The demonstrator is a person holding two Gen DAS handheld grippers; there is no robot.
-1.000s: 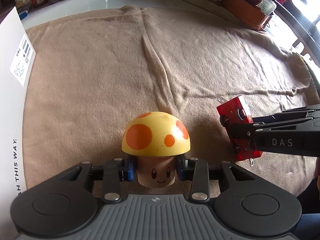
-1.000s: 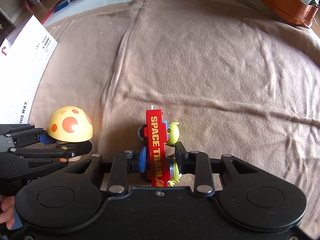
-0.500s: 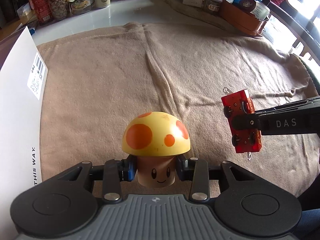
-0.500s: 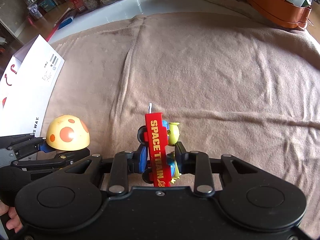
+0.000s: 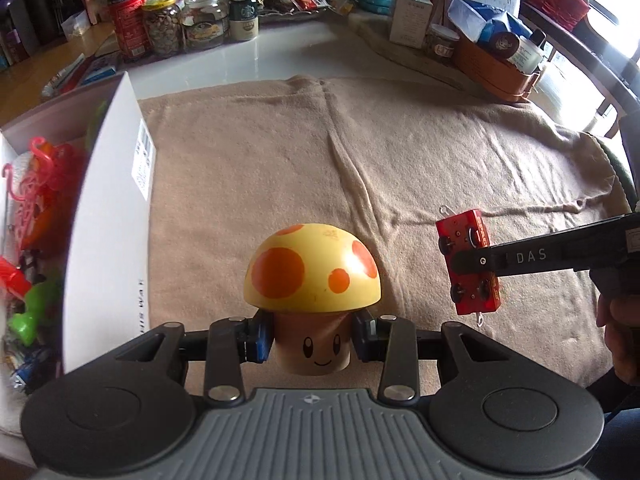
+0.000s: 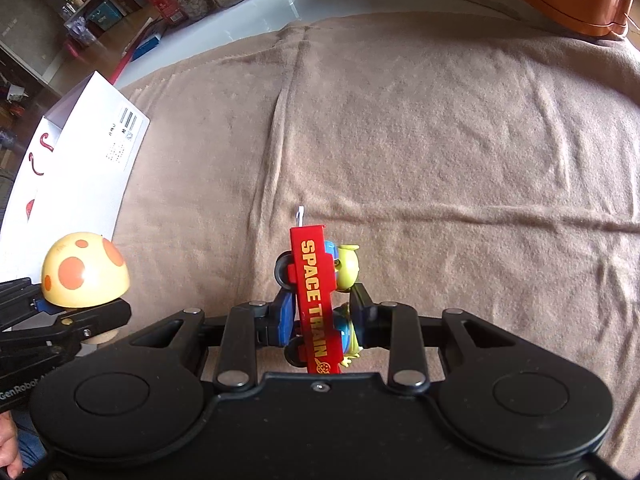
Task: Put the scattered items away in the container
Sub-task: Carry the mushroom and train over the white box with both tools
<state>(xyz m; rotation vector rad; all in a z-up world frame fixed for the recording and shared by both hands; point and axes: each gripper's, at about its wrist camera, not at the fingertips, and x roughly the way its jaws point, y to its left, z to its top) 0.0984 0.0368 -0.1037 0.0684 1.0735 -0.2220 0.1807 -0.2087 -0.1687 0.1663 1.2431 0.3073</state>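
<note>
My left gripper [image 5: 312, 340] is shut on the stem of a yellow mushroom toy [image 5: 312, 272] with orange spots and holds it above the brown cloth. My right gripper [image 6: 320, 320] is shut on a red "SPACE TRAIN" toy car [image 6: 316, 288] with green alien figures, held on its side. The car also shows in the left wrist view [image 5: 468, 260], to the right of the mushroom. The white box [image 5: 112, 216] stands at the left, its open top showing several colourful toys [image 5: 36, 208] inside. The mushroom also shows in the right wrist view [image 6: 84, 270], near the box [image 6: 84, 168].
A brown cloth [image 5: 380, 152] covers the table. Jars and tins [image 5: 180, 24] stand at the far edge. An orange basket [image 5: 496, 68] of bottles sits at the far right. A hand [image 5: 620, 336] holds the right gripper.
Both grippers have risen with their toys, and the views have tilted up. The inside of the white box has come into the left wrist view.
</note>
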